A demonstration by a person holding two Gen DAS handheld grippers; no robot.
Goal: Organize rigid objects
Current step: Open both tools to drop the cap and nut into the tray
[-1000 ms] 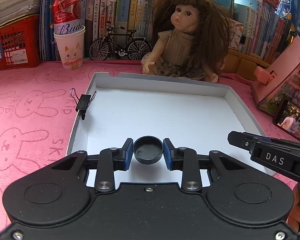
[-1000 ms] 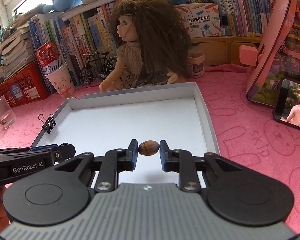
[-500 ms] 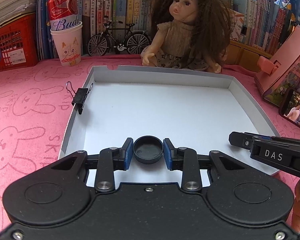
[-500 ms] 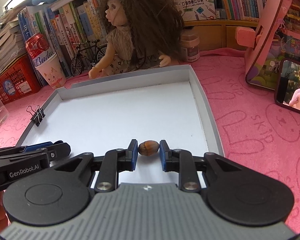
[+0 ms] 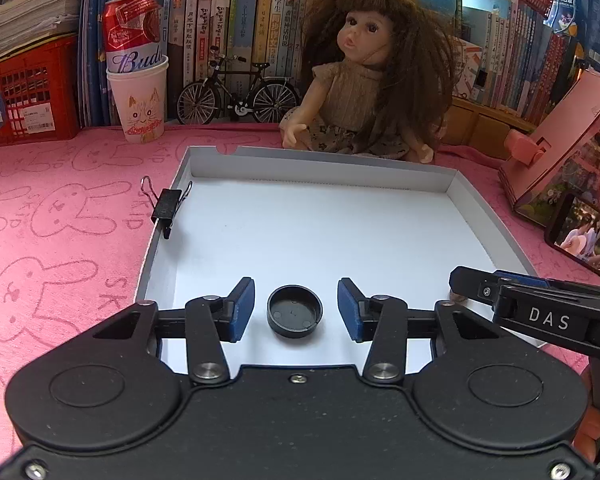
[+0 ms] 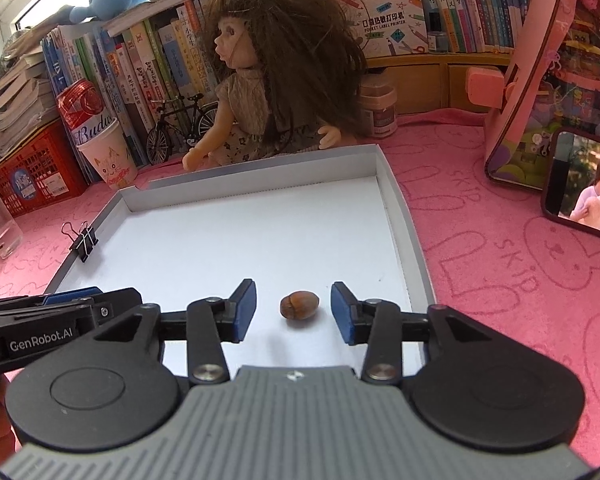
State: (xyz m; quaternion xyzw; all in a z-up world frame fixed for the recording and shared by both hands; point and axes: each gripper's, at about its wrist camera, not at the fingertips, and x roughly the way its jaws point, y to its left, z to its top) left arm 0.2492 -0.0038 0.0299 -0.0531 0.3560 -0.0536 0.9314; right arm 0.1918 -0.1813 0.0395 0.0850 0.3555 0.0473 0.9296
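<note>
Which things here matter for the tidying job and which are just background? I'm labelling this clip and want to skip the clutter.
Part of the job:
black cap, between the open left gripper
brown nut, between the open right gripper
white tray
binder clip on the tray's edge

Just lying about:
doll
beer can in a paper cup
model bicycle
phone
</note>
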